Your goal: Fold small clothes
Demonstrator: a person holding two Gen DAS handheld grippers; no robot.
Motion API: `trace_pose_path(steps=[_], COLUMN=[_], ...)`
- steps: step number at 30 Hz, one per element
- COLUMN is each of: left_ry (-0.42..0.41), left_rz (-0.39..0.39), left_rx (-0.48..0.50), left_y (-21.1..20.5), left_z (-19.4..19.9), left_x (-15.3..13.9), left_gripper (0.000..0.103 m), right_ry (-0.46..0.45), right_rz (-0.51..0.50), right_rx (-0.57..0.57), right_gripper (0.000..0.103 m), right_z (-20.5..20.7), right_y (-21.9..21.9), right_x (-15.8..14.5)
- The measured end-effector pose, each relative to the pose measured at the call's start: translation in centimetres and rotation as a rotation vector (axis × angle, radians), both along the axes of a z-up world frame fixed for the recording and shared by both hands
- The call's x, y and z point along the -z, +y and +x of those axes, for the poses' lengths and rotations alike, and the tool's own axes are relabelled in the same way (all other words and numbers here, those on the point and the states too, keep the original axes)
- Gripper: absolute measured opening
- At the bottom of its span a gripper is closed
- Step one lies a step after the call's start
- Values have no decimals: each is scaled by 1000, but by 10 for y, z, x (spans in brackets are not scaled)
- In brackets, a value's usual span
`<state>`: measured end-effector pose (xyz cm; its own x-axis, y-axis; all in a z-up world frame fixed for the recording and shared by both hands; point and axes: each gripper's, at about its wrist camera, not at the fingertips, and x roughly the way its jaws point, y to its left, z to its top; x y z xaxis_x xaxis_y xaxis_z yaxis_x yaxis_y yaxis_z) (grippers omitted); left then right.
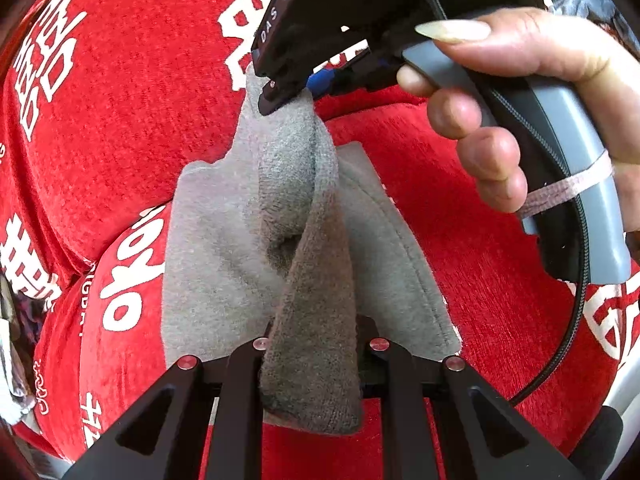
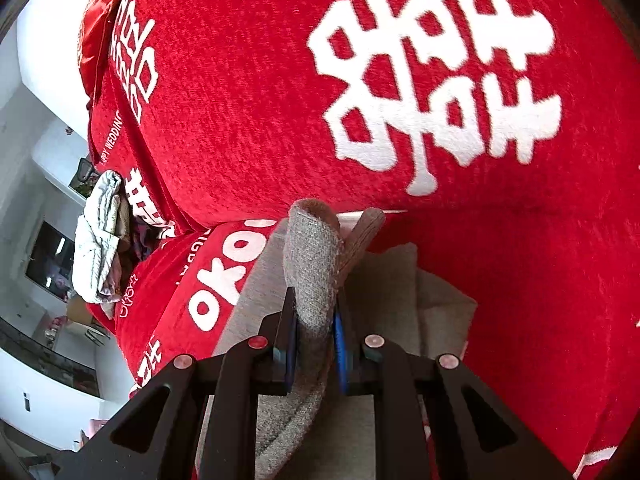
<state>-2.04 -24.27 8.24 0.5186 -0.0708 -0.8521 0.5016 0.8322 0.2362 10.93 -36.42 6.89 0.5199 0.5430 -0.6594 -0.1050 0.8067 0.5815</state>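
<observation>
A small grey fleece garment (image 1: 224,248) lies on a red sofa seat (image 1: 460,216). One strip of it is lifted and stretched between both grippers. My left gripper (image 1: 316,344) is shut on the near end of the strip, which hangs over its jaws. My right gripper (image 1: 280,96), held by a hand (image 1: 520,92), is shut on the far end. In the right wrist view the right gripper (image 2: 316,340) clamps the grey garment (image 2: 312,264) between blue pads (image 2: 340,344), above the rest of the cloth on the red sofa seat (image 2: 540,300).
The red sofa backrest with white characters (image 2: 400,80) rises right behind the garment. A second red cushion (image 2: 208,292) lies to the left. A pile of pale clothes (image 2: 100,240) sits at the sofa's far left end. A black cable (image 1: 576,320) hangs from the right gripper.
</observation>
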Motion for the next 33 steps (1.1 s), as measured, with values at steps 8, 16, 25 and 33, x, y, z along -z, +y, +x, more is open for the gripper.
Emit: trace_pose_path(steps=[8,16,25,33], left_ry=[14,3,-12,17], left_rz=[50,93,102,42], left_rx=[11,18,22,42], left_y=[-12,-19,-23,-17], left_z=[1,0,-3,-4], left_x=[18,24,28,29], left_gripper=[16,17,17,56], right_ry=[39,72,90,108], right_rz=[35,64,53,-20], right_rx=[36,70,86,125], right_gripper=[16,16,17,34], right_z=[-1,-4,-5,-6], right_y=[-20,-35,-37,-33], right_x=[29,53,67,66])
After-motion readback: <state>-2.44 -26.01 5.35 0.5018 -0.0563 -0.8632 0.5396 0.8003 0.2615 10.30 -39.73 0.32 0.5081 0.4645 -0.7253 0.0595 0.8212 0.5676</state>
